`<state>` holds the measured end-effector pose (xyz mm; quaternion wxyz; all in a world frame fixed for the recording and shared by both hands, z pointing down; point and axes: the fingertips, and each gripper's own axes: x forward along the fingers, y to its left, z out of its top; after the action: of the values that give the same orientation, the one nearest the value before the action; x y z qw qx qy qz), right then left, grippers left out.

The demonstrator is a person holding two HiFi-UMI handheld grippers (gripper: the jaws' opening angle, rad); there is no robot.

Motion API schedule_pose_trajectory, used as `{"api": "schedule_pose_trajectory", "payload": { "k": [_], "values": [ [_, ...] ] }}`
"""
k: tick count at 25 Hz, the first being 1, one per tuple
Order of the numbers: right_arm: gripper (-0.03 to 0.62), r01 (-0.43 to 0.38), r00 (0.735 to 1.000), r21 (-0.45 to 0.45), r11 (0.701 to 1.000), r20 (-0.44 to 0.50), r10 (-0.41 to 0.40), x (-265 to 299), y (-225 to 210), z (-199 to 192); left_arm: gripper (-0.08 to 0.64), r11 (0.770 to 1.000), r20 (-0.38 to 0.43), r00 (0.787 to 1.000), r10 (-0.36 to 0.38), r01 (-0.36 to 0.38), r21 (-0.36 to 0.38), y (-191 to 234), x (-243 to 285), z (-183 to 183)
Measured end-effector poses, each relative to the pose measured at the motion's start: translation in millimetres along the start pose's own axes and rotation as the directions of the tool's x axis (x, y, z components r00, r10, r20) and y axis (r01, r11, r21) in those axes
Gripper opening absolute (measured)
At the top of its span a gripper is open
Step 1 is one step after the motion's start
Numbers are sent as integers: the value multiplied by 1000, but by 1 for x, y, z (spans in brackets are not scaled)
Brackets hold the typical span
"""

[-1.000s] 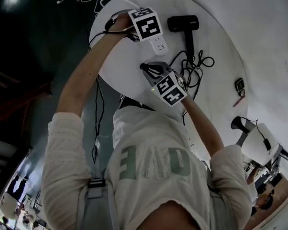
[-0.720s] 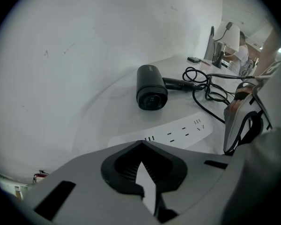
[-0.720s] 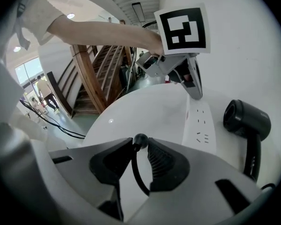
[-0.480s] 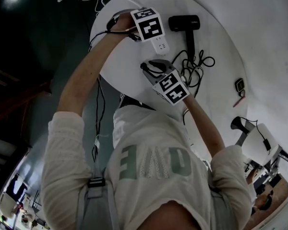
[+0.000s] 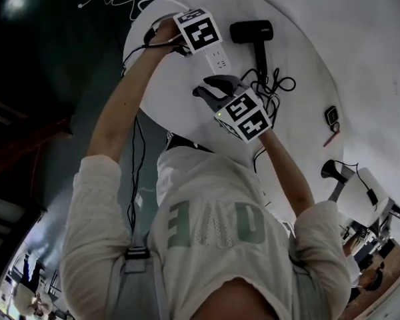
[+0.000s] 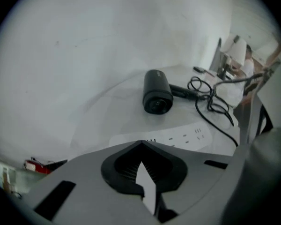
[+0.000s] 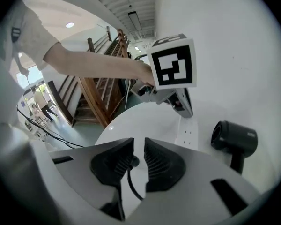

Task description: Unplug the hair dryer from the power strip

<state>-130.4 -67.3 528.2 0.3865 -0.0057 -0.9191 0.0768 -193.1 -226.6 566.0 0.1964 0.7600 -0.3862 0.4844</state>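
A white power strip point(image 5: 219, 60) lies on the round white table point(image 5: 167, 92), with the black hair dryer point(image 5: 252, 32) beyond it. My left gripper point(image 5: 197, 51) is shut, tips down on the strip's end point(image 7: 187, 135); a white sliver shows between its pads point(image 6: 126, 165). My right gripper point(image 7: 138, 146) hangs above the table near the strip. Its jaws have just been closing, but a gap remains. The black plug point(image 7: 128, 162) shows in the gap beside the left pad, clear of the right one. Its cord point(image 7: 131, 189) runs back under the gripper.
The dryer's cord lies in loose loops point(image 5: 272, 89) to the right of the strip. A small black item point(image 5: 333, 117) and a red pen point(image 5: 332, 141) sit near the table's right edge. A wooden staircase point(image 7: 98, 93) stands beyond the far rim.
My right gripper has lifted a little off the table and shifted toward the cord loops. The left gripper has stayed on the strip's end.
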Motion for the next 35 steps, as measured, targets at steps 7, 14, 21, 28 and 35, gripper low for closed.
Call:
{"api": "schedule_pose_trajectory", "payload": {
  "k": [7,14,21,28,35],
  "values": [
    [20,237,941,44,970,238,-241,-66,-58,92,9,957,290,943,164,-81,-280,38,-86,59],
    [20,425,673,216,879,574,-466,-190,-86,187,9,883,647,626,436,-157,-443,13,-243,121],
    [20,518,386,350,781,720,-578,-302,-55,196,9,835,790,273,549,-203,-511,-78,-374,145],
    [20,587,358,343,733,703,-615,-333,-24,167,9,817,806,166,568,-234,-527,-119,-403,134],
    [18,589,393,314,744,693,-604,-327,-23,163,9,814,793,202,575,-240,-529,-111,-395,138]
  ]
}}
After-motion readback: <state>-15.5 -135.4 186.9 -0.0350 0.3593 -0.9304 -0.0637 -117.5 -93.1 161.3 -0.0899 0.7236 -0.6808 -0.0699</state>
